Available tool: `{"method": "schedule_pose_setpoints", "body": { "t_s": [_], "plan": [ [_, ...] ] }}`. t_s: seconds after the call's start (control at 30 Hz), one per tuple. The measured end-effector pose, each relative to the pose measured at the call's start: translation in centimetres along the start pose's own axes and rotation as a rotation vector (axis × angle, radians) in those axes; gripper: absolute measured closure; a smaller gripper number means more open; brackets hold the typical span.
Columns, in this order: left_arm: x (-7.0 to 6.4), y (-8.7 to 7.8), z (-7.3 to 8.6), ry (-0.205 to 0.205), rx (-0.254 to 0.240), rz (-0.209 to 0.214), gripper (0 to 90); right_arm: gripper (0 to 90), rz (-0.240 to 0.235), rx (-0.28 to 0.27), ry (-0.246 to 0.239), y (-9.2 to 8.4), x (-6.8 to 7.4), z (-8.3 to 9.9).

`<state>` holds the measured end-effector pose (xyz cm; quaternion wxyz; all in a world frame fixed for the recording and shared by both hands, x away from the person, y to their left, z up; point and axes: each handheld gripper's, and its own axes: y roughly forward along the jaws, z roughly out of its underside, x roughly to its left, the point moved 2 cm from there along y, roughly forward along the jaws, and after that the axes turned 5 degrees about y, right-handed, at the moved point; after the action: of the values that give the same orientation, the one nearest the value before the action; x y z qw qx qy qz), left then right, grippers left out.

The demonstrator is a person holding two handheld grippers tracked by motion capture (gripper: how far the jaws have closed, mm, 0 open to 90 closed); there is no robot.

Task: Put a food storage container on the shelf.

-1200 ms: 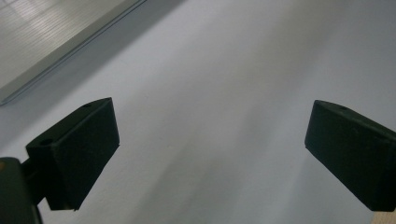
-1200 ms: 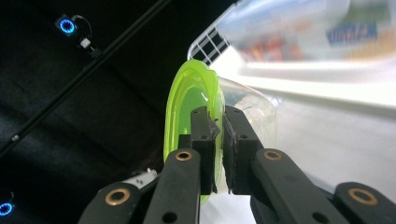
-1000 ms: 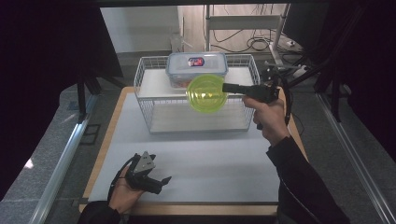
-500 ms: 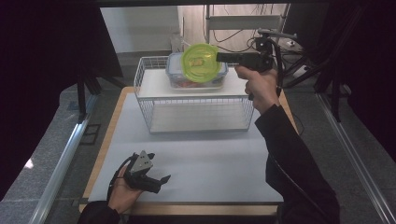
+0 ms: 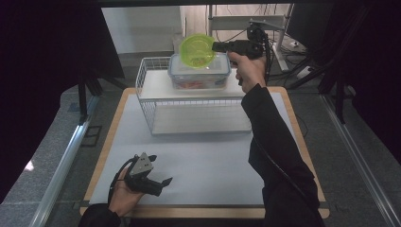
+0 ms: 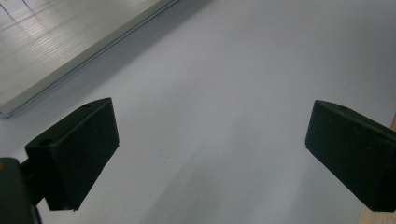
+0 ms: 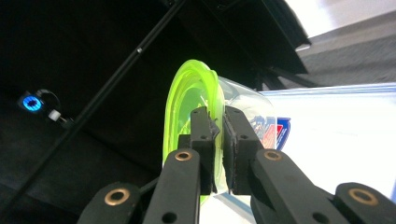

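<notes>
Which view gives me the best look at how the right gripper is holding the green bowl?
The right gripper view: the jaws are shut on the green bowl's rim, seen edge-on. The high view shows the right gripper holding the bowl over the lidded container, but too small for grip detail. The left gripper view faces the table.

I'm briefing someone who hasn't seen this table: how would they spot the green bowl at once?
Find the white wire rack at the table's far side, with a clear lidded container on top. Just above the container, the right gripper pinches the rim of the green bowl, tipped on edge: the one neon-green, see-through thing.
</notes>
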<state>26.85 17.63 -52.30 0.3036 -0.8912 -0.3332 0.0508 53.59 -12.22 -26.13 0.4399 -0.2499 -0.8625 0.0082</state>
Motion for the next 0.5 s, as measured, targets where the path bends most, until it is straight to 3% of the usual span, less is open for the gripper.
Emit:
{"method": "schedule_pose_setpoints", "body": {
  "t_s": [0.17,0.5],
  "plan": [
    [-0.01,0.05,0.02,0.0,0.003,0.005,2.6,82.3,0.024,-0.014,0.03,0.51,-0.5,-0.49],
    [-0.08,0.14,0.04,0.004,0.007,0.013,2.7,73.9,0.099,-0.043,0.006,0.94,-0.91,-0.72]
  ]
}}
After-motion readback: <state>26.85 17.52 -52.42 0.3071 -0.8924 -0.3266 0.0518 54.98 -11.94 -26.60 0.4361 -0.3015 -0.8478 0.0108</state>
